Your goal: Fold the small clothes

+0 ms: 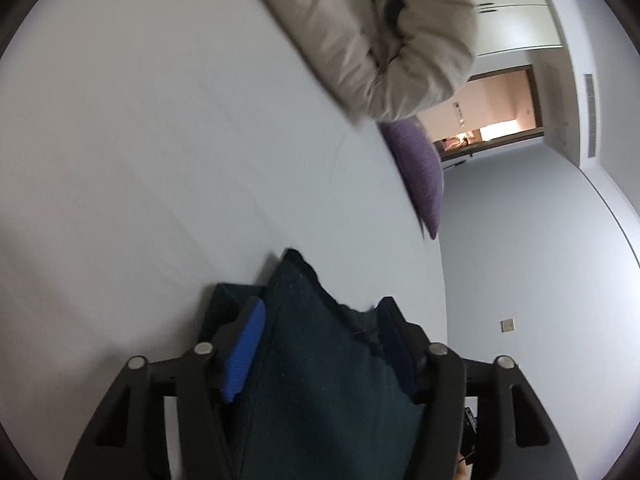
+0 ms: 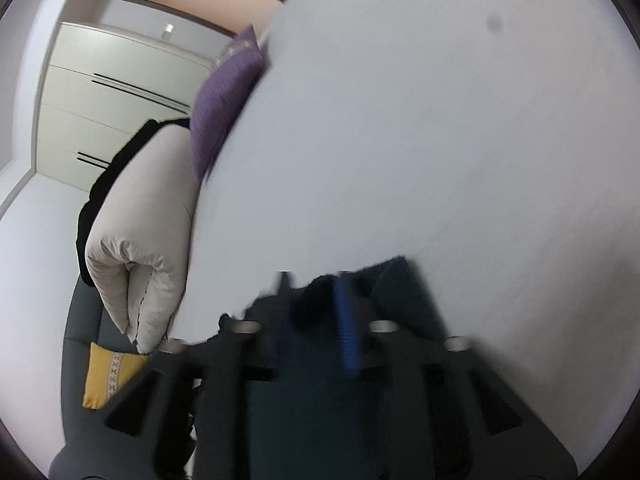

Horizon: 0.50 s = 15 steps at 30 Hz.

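Dark garment (image 1: 320, 352) over a white bed (image 1: 160, 160)
Left gripper (image 1: 320, 320) spread, cloth loose between; right gripper (image 2: 320, 312) too blurred to tell.

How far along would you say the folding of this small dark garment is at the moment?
Done: nothing visibly; no folded piece lies on the white bed. In hand: the dark garment sits bunched between the fingers of the left gripper, whose jaws stand apart, and the right gripper, too blurred to judge. Left: spreading it flat and every fold.
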Tool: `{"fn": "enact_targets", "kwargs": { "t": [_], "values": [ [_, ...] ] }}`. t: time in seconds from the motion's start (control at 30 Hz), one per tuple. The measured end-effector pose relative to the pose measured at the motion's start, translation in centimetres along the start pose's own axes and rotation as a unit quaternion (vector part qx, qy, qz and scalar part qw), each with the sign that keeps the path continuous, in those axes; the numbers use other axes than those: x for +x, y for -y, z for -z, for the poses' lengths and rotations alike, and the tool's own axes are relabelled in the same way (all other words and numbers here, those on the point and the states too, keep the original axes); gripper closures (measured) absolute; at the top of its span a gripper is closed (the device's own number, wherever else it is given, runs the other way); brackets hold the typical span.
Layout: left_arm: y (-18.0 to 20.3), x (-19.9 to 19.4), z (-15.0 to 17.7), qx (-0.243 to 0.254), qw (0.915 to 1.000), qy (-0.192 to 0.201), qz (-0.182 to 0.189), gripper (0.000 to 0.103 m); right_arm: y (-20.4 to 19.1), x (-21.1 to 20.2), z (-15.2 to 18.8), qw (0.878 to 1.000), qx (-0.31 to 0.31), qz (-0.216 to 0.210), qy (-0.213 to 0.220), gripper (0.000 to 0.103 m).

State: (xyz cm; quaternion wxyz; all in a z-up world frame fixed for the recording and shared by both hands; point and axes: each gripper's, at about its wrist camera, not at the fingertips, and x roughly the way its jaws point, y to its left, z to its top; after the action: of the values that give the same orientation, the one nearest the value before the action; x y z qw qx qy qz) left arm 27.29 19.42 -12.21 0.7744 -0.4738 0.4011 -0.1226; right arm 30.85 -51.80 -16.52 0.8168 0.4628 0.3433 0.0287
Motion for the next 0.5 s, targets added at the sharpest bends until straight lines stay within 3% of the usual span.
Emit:
{"fn": "enact_targets", "kwargs": {
  "t": [0.2, 0.33, 0.5],
  "values": [
    [1.6, -3.2, 2.5, 0.060, 0.9981, 0.007, -0.013, 0.041, -3.1, -2.6, 1.9, 0.995, -0.093, 0.024, -0.024, 0.053],
    [1.6, -4.4, 6.0, 0.108, 0.9926, 0.001, -0.055, 0.041, -4.9, -4.2, 4.8, 0.981, -0.179, 0.058, -0.037, 0.053],
    [-0.4, -6.1, 10.4, 0.125, 0.9875, 0.001, -0.095, 0.041, -4.8, -7.6, 8.7, 0.965, -0.242, 0.095, -0.041, 0.053]
  ]
}}
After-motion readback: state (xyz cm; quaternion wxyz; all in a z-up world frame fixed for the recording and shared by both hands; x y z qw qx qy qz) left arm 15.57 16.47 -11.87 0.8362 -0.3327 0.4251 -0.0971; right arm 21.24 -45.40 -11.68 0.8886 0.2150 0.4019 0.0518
